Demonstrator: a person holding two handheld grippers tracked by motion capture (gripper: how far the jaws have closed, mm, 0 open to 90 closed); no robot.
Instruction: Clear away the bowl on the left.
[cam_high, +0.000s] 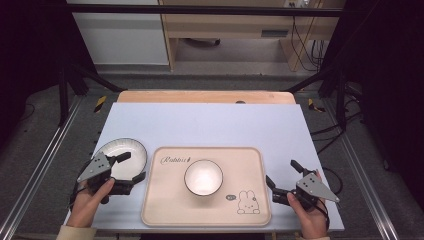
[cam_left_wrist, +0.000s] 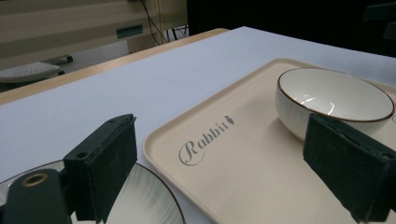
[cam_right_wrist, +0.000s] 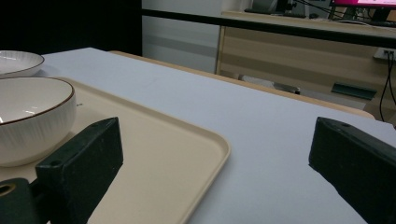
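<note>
A white bowl (cam_high: 203, 176) with a dark rim stands upright in the middle of a beige tray (cam_high: 165, 200) printed with "Rabbit" and a bunny. Left of the tray lies a white plate (cam_high: 131, 150) with a dark rim. My left gripper (cam_high: 131, 166) is open over the plate's near right part, its jaws spread wide with nothing between them. In the left gripper view the plate (cam_left_wrist: 149, 205) sits low under the jaws and the bowl (cam_left_wrist: 334, 100) is at the right. My right gripper (cam_high: 282, 175) is open just right of the tray's edge (cam_right_wrist: 205, 154), empty.
The tray and plate rest on a pale blue-white tabletop (cam_high: 210, 125) with a wooden strip along its far edge (cam_high: 205, 96). Metal frame rails run down both sides. Beyond the table are a floor, cabinets and hanging cables.
</note>
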